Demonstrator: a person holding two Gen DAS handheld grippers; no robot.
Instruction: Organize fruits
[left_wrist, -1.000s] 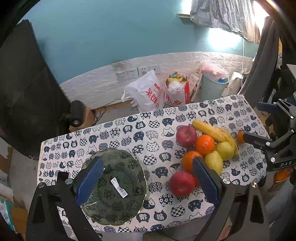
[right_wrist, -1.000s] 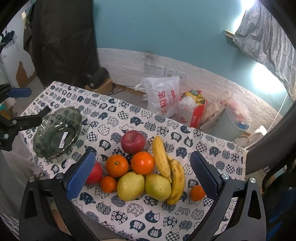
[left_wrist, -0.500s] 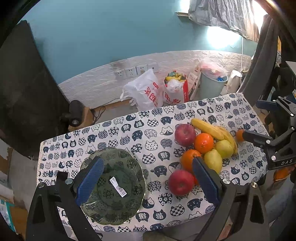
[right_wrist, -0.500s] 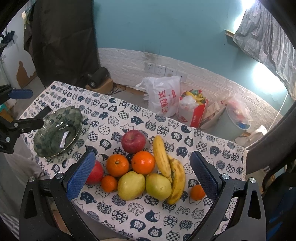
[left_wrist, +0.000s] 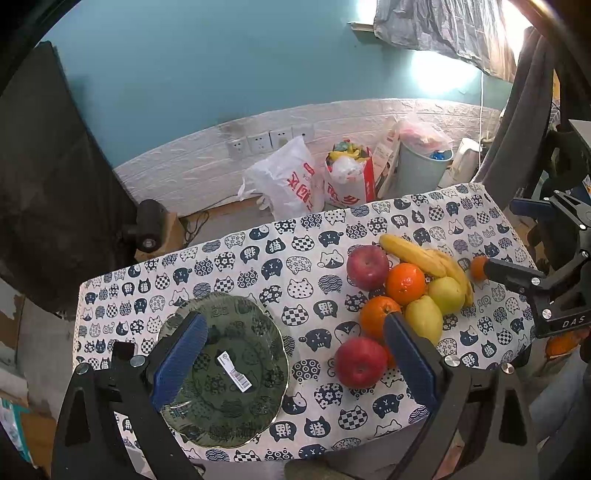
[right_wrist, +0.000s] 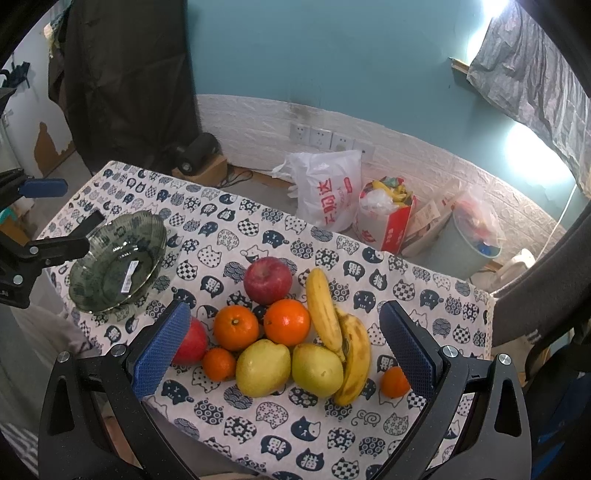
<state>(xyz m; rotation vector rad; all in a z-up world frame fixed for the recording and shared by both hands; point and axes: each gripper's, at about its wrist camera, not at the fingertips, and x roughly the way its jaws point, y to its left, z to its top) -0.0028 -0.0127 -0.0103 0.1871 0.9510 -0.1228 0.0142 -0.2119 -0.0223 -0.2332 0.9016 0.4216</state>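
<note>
Cat-print bench (right_wrist: 280, 435): fruit pile (right_wrist: 280, 332) at frame centre, green plate (left_wrist: 255, 325) empty. Both my tools, left tool (left_wrist: 291, 360) and right tool (right_wrist: 284, 350), gape wide, holding nothing; sorting seems unstarted.

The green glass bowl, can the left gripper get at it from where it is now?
Probably yes. The left gripper hangs open above the green glass bowl, which is empty, and no fruit lies between them.

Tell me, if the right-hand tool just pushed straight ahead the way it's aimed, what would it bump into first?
Probably the fruit pile: the right gripper, open and empty, points at the oranges and pears on the cat-print tablecloth. Depth is unclear.
</note>
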